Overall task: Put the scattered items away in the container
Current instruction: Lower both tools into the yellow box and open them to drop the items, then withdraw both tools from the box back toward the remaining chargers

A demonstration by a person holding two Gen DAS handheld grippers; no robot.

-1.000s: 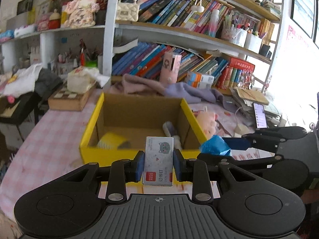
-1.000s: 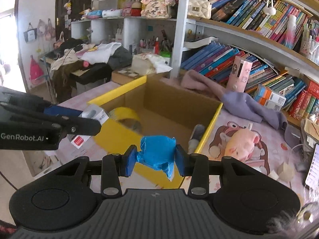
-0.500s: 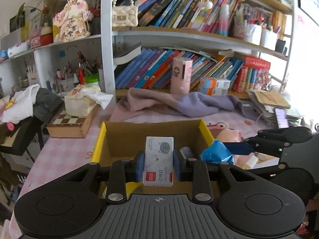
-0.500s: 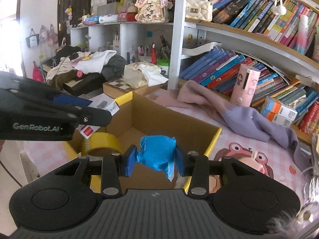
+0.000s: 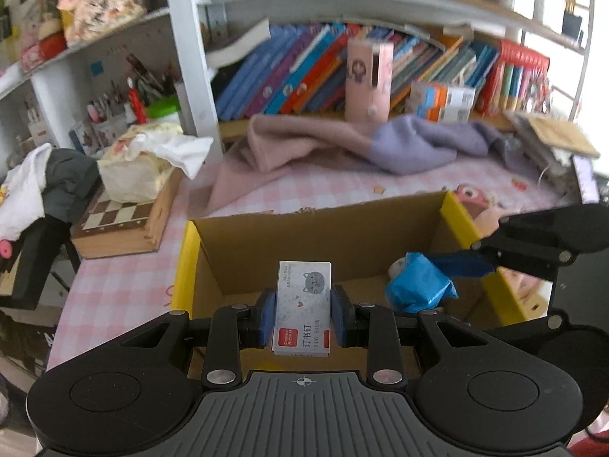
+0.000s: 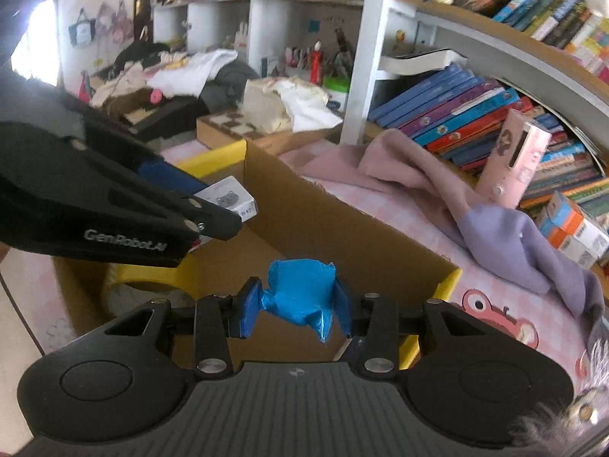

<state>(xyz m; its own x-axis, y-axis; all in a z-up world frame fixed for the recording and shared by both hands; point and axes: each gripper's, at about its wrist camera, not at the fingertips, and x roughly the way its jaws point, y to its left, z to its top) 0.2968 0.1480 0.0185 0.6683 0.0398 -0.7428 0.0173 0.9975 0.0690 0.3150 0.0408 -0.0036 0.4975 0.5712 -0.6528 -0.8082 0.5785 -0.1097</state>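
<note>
My left gripper is shut on a small white staple box with a grey cat print, held over the open cardboard box with yellow flaps. My right gripper is shut on a crumpled blue wrapper, also over the box. The right gripper and its blue wrapper show at the right of the left wrist view. The left gripper and staple box show at the left of the right wrist view. A yellow tape roll lies inside the box.
A pink and purple cloth lies behind the box on the pink checked table. A chessboard case with a tissue bag stands at the left. A bookshelf fills the back. A pink plush toy lies right of the box.
Both grippers have moved forward and now sit over the box's inside, each still holding its item. The box looks nearer and lower in both views.
</note>
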